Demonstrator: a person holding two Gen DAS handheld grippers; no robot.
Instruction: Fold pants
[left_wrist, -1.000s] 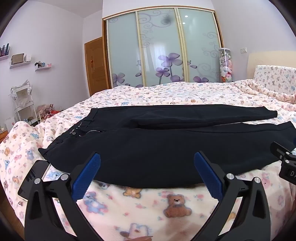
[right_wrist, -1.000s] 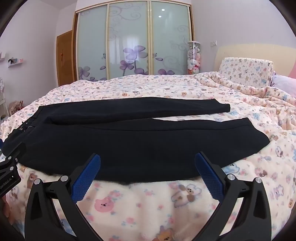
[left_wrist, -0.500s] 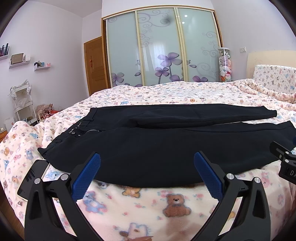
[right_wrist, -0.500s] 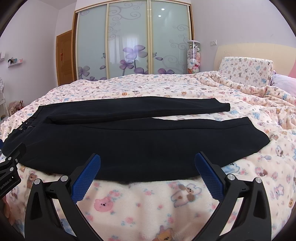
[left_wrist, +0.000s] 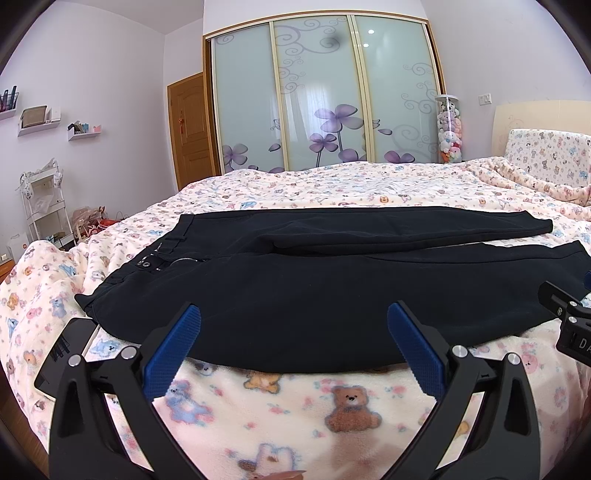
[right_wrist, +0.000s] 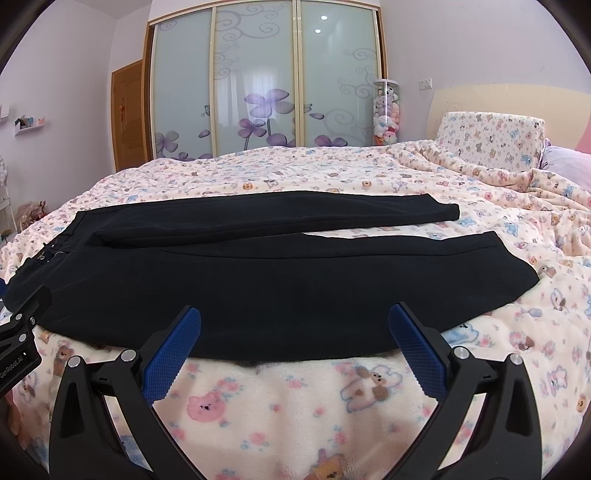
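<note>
Black pants (left_wrist: 314, 288) lie flat on the bed, waist to the left, legs stretching right; they also show in the right wrist view (right_wrist: 258, 280). The far leg lies slightly apart from the near leg at the hems. My left gripper (left_wrist: 293, 321) is open and empty, hovering just in front of the near edge by the waist end. My right gripper (right_wrist: 294, 321) is open and empty in front of the near leg's edge. Each gripper's body shows at the edge of the other's view.
The bed is covered by a pink teddy-bear blanket (left_wrist: 295, 406). Pillows (right_wrist: 491, 140) and a headboard stand at the right. Sliding wardrobe doors (left_wrist: 317, 99) and a wooden door are behind the bed. A white shelf rack (left_wrist: 44, 206) stands left.
Both grippers have barely shifted; the view has dropped very slightly. The pants have not moved and both grippers stay open.
</note>
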